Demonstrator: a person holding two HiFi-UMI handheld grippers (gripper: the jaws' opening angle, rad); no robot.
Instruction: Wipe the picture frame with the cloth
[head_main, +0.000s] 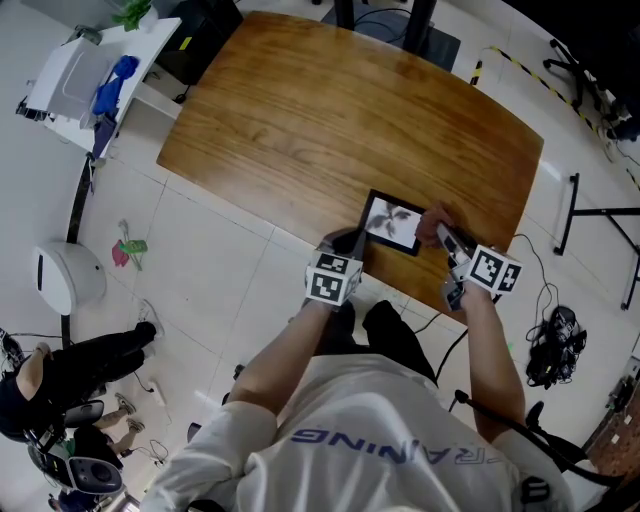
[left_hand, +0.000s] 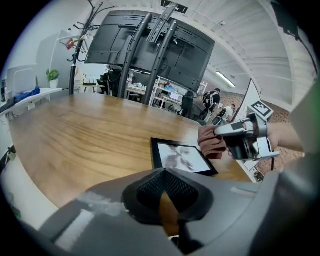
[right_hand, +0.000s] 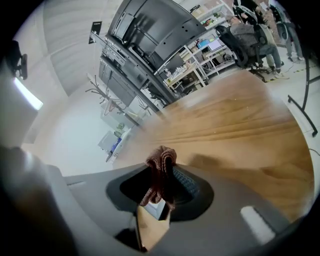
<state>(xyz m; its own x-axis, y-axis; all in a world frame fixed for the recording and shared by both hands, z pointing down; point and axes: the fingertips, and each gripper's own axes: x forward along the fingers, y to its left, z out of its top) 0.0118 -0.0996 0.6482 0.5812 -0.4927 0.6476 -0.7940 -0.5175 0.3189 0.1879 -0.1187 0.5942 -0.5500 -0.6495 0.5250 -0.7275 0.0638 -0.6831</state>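
Observation:
A black picture frame (head_main: 391, 222) with a pale print lies flat near the front edge of the wooden table (head_main: 300, 120). My right gripper (head_main: 447, 243) is shut on a bunched reddish-brown cloth (head_main: 430, 226) at the frame's right edge. The left gripper view shows the cloth (left_hand: 212, 142) touching the frame (left_hand: 181, 157) on its right side. In the right gripper view the cloth (right_hand: 160, 175) fills the jaws of my right gripper (right_hand: 162, 172) and hides the frame. My left gripper (head_main: 348, 243) sits by the frame's near left corner, its jaws shut (left_hand: 164, 176) with nothing between them.
The table's front edge runs just under both grippers. A white shelf unit (head_main: 85, 75) stands at the far left and a white round device (head_main: 68, 276) on the floor. Cables (head_main: 552, 345) and a black stand (head_main: 600, 225) lie to the right. A person's legs show at bottom left.

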